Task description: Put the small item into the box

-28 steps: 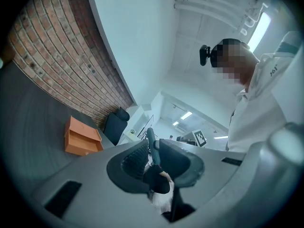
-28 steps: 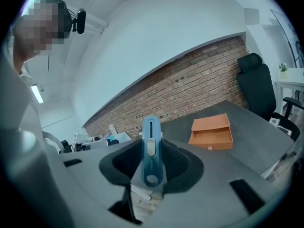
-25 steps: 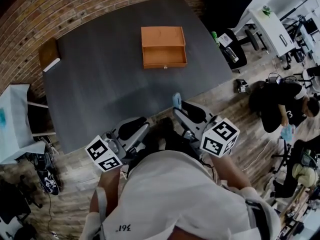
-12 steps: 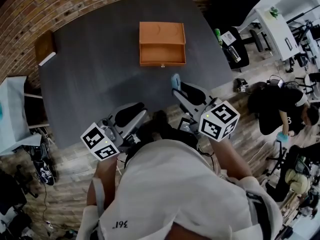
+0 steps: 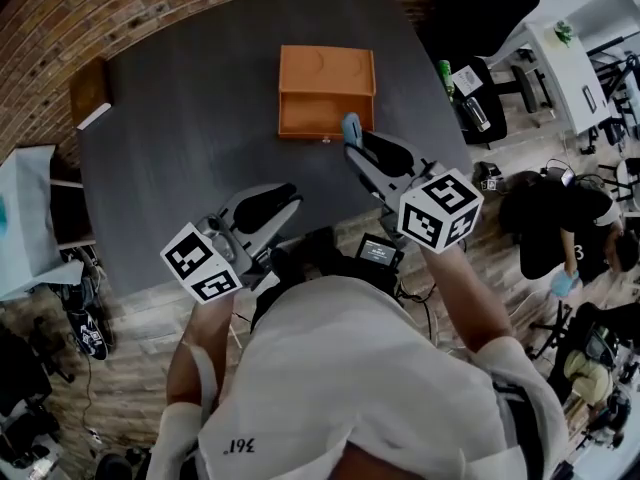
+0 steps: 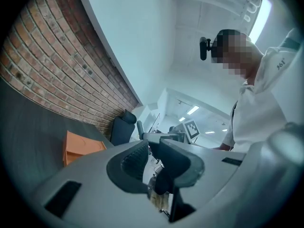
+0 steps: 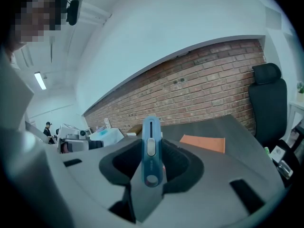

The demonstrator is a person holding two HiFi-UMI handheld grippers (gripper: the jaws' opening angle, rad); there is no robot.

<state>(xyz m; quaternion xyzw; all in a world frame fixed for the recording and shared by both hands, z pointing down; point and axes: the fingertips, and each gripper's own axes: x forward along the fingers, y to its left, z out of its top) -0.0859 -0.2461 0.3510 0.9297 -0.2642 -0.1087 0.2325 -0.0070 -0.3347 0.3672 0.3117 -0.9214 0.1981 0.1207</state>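
Over table (image 5: 200, 118), right tool (image 5: 354, 144) (clamping cutter (image 7: 151, 148)).

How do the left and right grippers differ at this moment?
The right gripper has its fingers clamped on a small blue item. The left gripper has its fingers slightly apart with nothing between them. In the head view, the right gripper reaches as far as the front of the orange box, while the left gripper sits farther back, over the near edge of the table. Both are grey and carry a marker cube.
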